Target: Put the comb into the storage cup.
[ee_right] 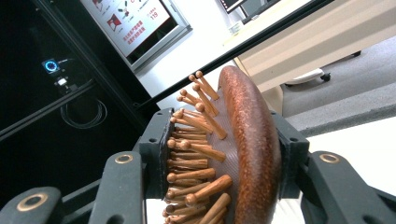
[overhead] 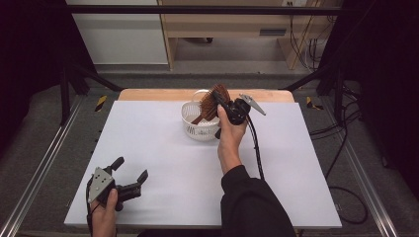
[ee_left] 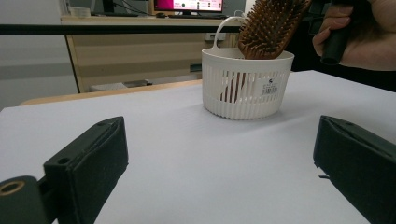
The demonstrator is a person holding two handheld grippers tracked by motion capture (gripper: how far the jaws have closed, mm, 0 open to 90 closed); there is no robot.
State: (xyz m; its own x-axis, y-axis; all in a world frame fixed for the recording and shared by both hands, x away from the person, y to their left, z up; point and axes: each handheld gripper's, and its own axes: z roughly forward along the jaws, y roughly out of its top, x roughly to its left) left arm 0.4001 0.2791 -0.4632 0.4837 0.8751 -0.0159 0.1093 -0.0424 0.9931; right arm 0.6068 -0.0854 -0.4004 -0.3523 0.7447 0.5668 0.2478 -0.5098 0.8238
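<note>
- Hairbrush (overhead: 214, 101): wooden, pinched by its head in right gripper (overhead: 228, 109); handle end already down inside white basket (overhead: 197, 129).
- Remaining, by judgement: lower further, release.
- Left gripper (overhead: 129, 177): spread, idle, near table (overhead: 163, 163) front edge.

hairbrush (overhead: 213, 101) tilted in basket (overhead: 193, 129), seemingly handle down, mid-table (overhead: 163, 163) toward far edge

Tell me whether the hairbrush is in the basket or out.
Partly in: the hairbrush handle stands inside the white basket, its head above the rim, clamped by the right tongs.
</note>
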